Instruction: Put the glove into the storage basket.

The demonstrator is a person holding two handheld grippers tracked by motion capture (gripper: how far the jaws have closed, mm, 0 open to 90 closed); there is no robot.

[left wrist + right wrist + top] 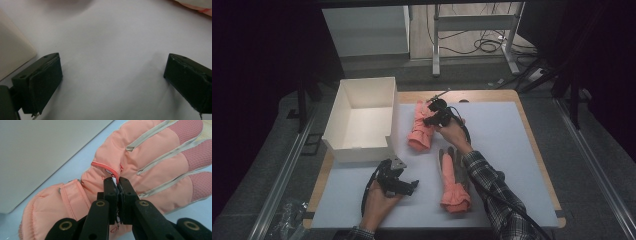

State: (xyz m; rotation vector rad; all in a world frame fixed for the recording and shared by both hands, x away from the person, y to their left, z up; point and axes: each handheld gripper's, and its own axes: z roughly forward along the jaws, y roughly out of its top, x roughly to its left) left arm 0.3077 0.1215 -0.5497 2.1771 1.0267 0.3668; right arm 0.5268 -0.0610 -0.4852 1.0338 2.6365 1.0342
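Observation:
Two salmon-pink ski gloves lie on the white mat (507,145). The far glove (419,131) rests beside the white box, and my right gripper (432,111) sits on top of it. In the right gripper view the jaws (118,183) are shut on a fold of this glove's back (150,157), just below a red-trimmed seam. The near glove (453,187) lies cuff toward me, beside the right forearm. My left gripper (404,187) rests low over the mat at the front left, open, with nothing between its fingers (112,80).
An open white cardboard box (357,152) stands at the mat's left side, and its corner shows in the left gripper view (12,57). The wooden table edge (539,150) borders the mat. Table legs and cables lie on the floor beyond.

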